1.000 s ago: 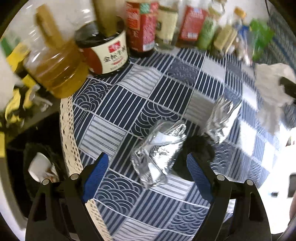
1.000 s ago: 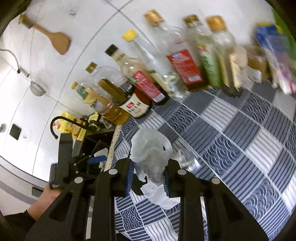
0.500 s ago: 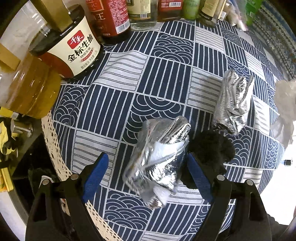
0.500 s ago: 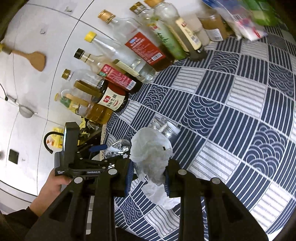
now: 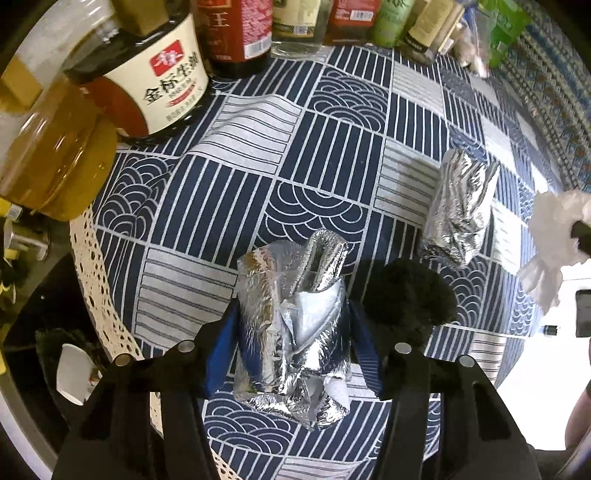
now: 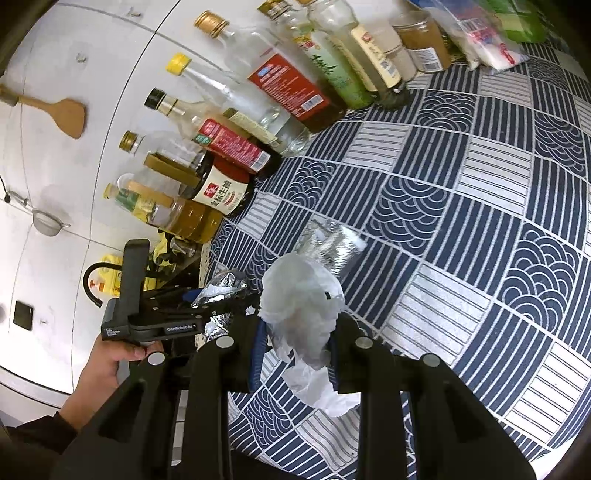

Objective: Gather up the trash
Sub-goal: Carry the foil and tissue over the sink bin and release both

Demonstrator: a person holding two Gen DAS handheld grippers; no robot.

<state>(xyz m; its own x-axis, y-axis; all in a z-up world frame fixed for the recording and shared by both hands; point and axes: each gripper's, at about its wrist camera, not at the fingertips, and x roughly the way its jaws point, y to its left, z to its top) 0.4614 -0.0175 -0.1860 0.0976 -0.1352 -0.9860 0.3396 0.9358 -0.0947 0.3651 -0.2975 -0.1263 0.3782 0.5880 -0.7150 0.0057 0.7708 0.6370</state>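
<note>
- Both views bulge hard: the tablecloth's (image 5: 332, 155) straight stripes bow outward, and black corners ring each picture.
- The light is bright and even, white on the wall (image 6: 66, 48) behind the bottles.
- Glare sparkles off the crumpled foil wrapper (image 5: 291, 325); the second foil piece (image 5: 460, 210) glints more softly.
- The white tissue (image 5: 554, 240) washes out at the right edge of the left view, beside a blown-out patch.
- The bottles (image 5: 236, 29) along the top rim smear slightly.
- Deep shadow fills the sink side (image 5: 33, 295) at lower left.
</note>
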